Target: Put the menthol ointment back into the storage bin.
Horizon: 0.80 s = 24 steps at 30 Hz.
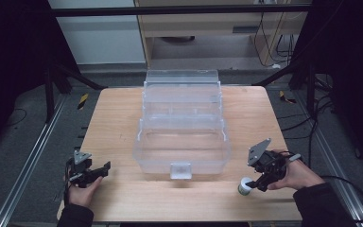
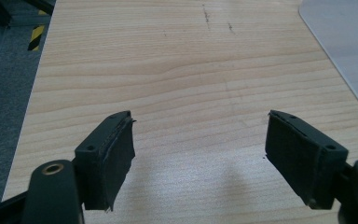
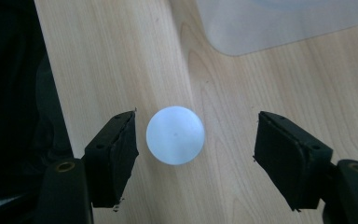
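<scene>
I stood at a light wooden table [image 1: 123, 123], holding a two-jaw gripper in each hand. In the high view, a clear plastic storage box [image 1: 182, 127] sat in the middle of the table, made of stepped tiers that rose toward the far edge, with a small clear latch on its near wall.

My left gripper [image 1: 105, 167] was near the table's front left corner, well apart from the box, with my left hand [image 1: 82, 188] wrapped around its body. In the left gripper view, my two black padded jaws stood wide apart with nothing between them [image 2: 200, 140], just bare wood grain with a few faint dark scuff marks farther off. A pale corner of the box's base showed at the upper right of that view.

My right gripper [image 1: 255, 182] was near the front right of the table, held in my right hand [image 1: 300, 174], with a grey three-cornered plate on top. Its jaws pointed down and toward a small white-capped bottle [image 1: 245, 186] with a greenish body, which stood upright on the wood, in front of the box's right corner and apart from it.

In the right gripper view, I looked straight down on the bottle's round white cap [image 3: 175, 135]. My jaws were spread wide on either side of it [image 3: 196, 140], neither one touching it; the cap sat closer to the jaw at the left of that view. The rounded corner of the clear box showed at the top, and the table's dark edge ran down the left.
</scene>
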{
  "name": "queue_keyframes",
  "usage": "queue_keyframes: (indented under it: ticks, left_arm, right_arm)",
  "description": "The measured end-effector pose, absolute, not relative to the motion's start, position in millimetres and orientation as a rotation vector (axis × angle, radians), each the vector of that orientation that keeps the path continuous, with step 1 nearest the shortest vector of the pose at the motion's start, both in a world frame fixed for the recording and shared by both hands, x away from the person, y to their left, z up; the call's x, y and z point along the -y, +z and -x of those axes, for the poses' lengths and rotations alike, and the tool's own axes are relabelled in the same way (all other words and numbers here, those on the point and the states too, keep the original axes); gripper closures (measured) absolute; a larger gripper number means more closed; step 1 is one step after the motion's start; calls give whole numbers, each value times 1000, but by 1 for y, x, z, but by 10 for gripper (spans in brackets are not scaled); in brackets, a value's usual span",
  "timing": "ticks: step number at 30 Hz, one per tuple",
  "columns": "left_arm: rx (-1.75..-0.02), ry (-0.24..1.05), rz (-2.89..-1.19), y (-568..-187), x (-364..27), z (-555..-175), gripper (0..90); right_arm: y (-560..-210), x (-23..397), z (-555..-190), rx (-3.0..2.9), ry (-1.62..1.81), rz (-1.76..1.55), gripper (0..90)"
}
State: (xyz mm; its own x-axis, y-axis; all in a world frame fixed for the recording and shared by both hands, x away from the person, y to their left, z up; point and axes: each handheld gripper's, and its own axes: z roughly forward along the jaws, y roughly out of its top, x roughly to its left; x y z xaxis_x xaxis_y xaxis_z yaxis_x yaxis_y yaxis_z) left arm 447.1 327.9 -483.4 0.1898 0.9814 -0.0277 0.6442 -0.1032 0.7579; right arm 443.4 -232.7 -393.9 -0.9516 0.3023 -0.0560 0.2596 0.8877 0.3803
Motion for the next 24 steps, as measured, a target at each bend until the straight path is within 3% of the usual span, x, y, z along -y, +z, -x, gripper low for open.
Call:
queue_keyframes:
  ticks: [24]
  left_arm:
    - [-1515, 669, -1835, -484, -327, -447, 231]
  right_arm:
    - [-419, 218, -445, -3032, 350, -314, 373]
